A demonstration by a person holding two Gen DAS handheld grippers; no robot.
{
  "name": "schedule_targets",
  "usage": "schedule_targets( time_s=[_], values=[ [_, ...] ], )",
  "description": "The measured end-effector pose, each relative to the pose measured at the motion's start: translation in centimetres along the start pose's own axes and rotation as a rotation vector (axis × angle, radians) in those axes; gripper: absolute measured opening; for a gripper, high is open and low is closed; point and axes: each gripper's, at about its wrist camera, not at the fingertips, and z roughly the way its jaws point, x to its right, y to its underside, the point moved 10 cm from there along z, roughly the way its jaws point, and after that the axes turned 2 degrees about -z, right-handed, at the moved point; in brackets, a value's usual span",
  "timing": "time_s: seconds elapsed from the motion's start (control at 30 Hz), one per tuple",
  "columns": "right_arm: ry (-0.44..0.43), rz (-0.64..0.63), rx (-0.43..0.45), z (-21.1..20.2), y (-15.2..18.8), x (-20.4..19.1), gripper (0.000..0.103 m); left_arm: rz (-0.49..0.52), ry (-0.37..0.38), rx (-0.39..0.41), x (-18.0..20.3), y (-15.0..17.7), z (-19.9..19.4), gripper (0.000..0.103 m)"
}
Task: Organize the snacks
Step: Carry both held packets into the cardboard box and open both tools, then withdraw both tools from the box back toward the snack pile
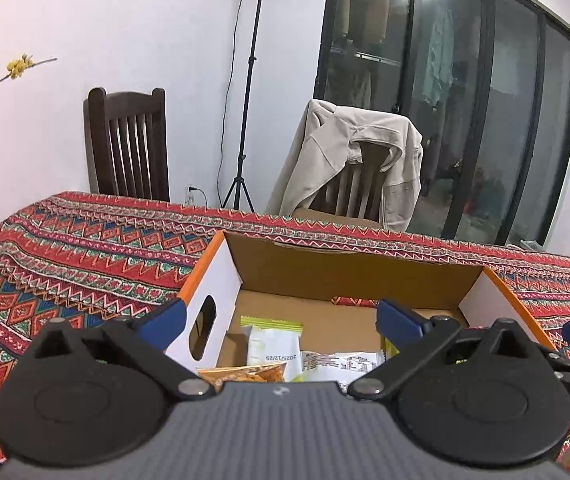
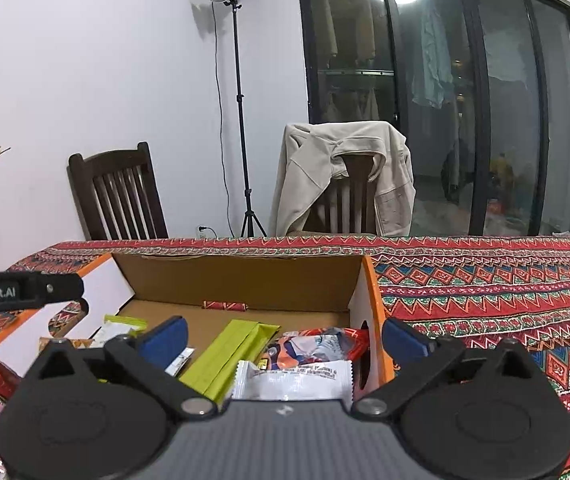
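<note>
Snacks lie loose in an open cardboard box [image 1: 349, 276] with orange-edged white end walls, set on the surface [image 1: 85, 240] under a red patterned cloth. From my left camera I see a green-and-white wrapper [image 1: 273, 344], a white printed packet [image 1: 341, 362] beside it and an orange-brown bag [image 1: 245, 374] at the near edge. My left hand-held gripper [image 1: 281, 320] hangs over the near side of the box with its jaws spread wide and nothing between the blue pads; its left pad sits outside the box's left end wall, its right pad over the inside.

From my right camera, the right hand-held gripper [image 2: 285, 340] is likewise spread wide and empty, poised above the box's right half, with its right pad outside the right end wall. Below it lie a lime-green packet [image 2: 233, 354], a white crinkled packet [image 2: 293, 384] and a red-orange-and-blue wrapper [image 2: 317, 346], all inside the box.

Across the surface stand two dark wooden chairs, one bare [image 2: 121, 196], one draped with a beige jacket [image 2: 345, 176], and a light stand [image 2: 241, 120] against the white wall.
</note>
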Motion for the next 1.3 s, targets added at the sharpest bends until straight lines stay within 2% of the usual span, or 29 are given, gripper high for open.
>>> schedule_targets(
  time_s=[0.37, 0.57, 0.7, 0.9, 1.07, 1.3],
  values=[
    [-0.002, -0.001, 0.03, -2.0, -1.1, -0.1, 0.103, 0.018, 0.018, 0.041, 1.0, -1.5, -2.8, 0.103],
    [0.0, -0.018, 0.058, -5.0, -2.4, -0.3, 0.103, 0.031, 0.024, 0.06, 0.9, -2.5, -6.4, 0.103],
    [-0.016, -0.037, 0.05, -7.2, -2.0, -0.6, 0.103, 0.044, 0.042, 0.048, 0.6, -2.3, -8.6, 0.103],
    [-0.037, -0.053, 0.036, -10.7, -0.5, -0.3, 0.103, 0.082, 0.06, 0.033, -0.4, 0.3, -11.6, 0.103],
    [-0.045, -0.026, -0.008, -12.6, 2.5, 0.3, 0.103, 0.065, 0.071, -0.025, -1.8, 3.7, -12.9, 0.103],
    [-0.043, -0.013, -0.082, -14.8, 7.1, 1.2, 0.103, 0.036, 0.068, -0.049, -3.4, 7.2, -14.1, 0.103]
  ],
)
